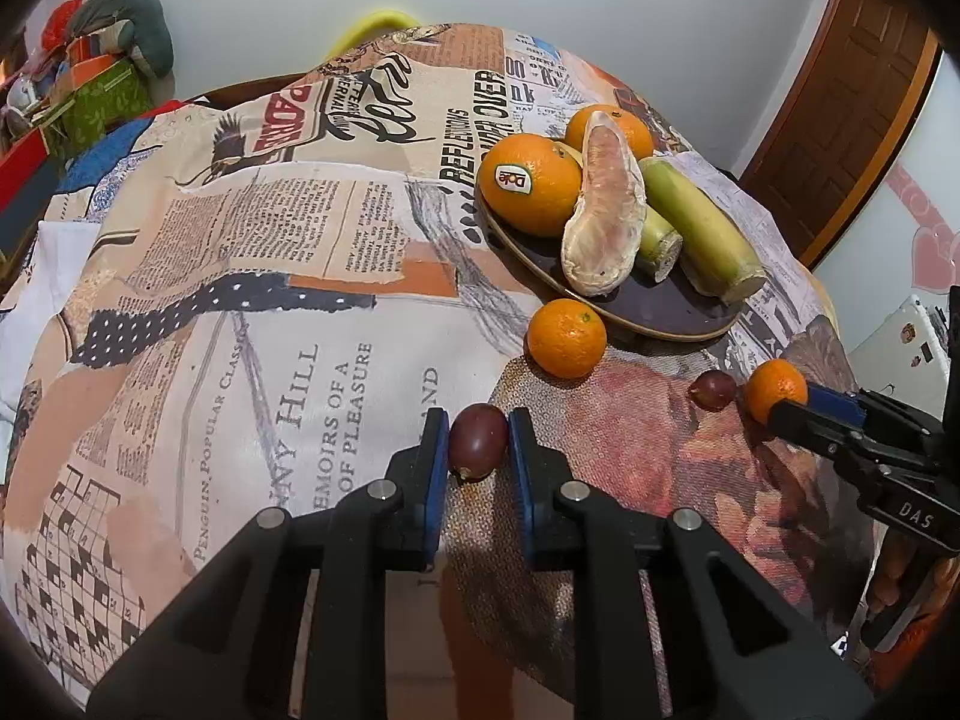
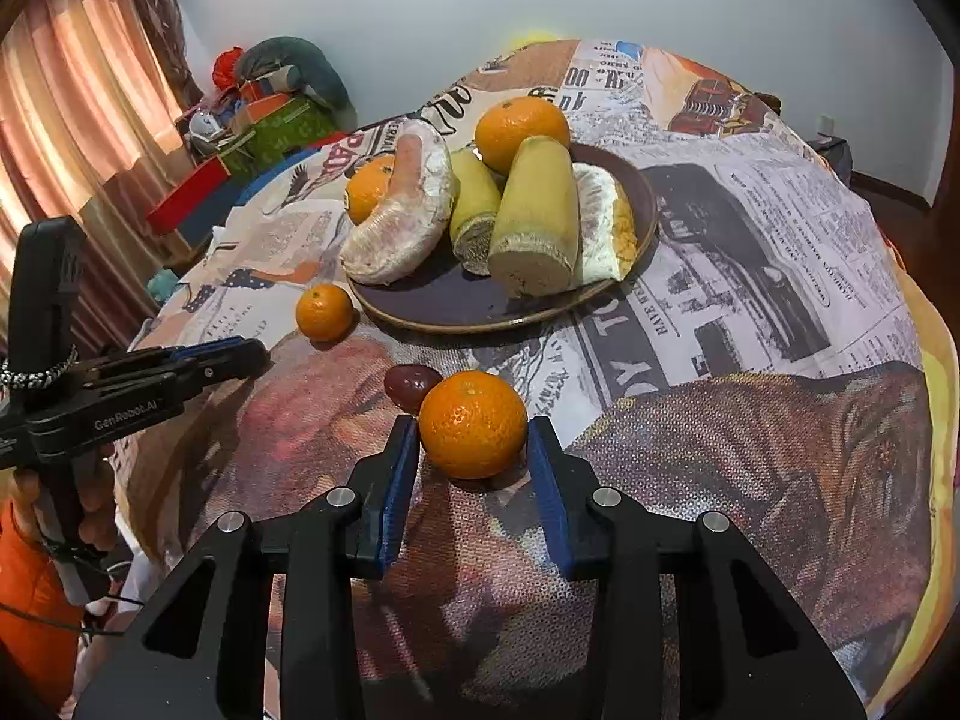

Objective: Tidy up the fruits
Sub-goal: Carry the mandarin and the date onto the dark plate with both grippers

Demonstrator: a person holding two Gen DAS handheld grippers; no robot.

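The left hand-held gripper [image 1: 478, 441] has its blue-padded fingers on either side of a dark purple fruit [image 1: 478, 440] that sits on the cloth-covered counter [image 1: 270, 300]; the pads look pressed against the fruit's sides, so it appears grasped. The right hand-held gripper [image 2: 473, 450] brackets a small mandarin [image 2: 473, 423], its left pad touching the skin and its right pad at the fruit's edge, gripping it on the counter. Just behind that mandarin, touching or nearly touching it, lies a second dark purple fruit [image 2: 410, 385]. Another small mandarin [image 2: 324, 311] rests on the cloth just beside the near-left rim of a dark plate [image 2: 456, 300]. The plate carries two large oranges [image 2: 521, 127], one bearing a sticker in the left wrist view, a peeled pomelo segment [image 2: 403, 222], a second pomelo piece [image 2: 606, 228] and two short cut lengths of sugarcane [image 2: 537, 222].
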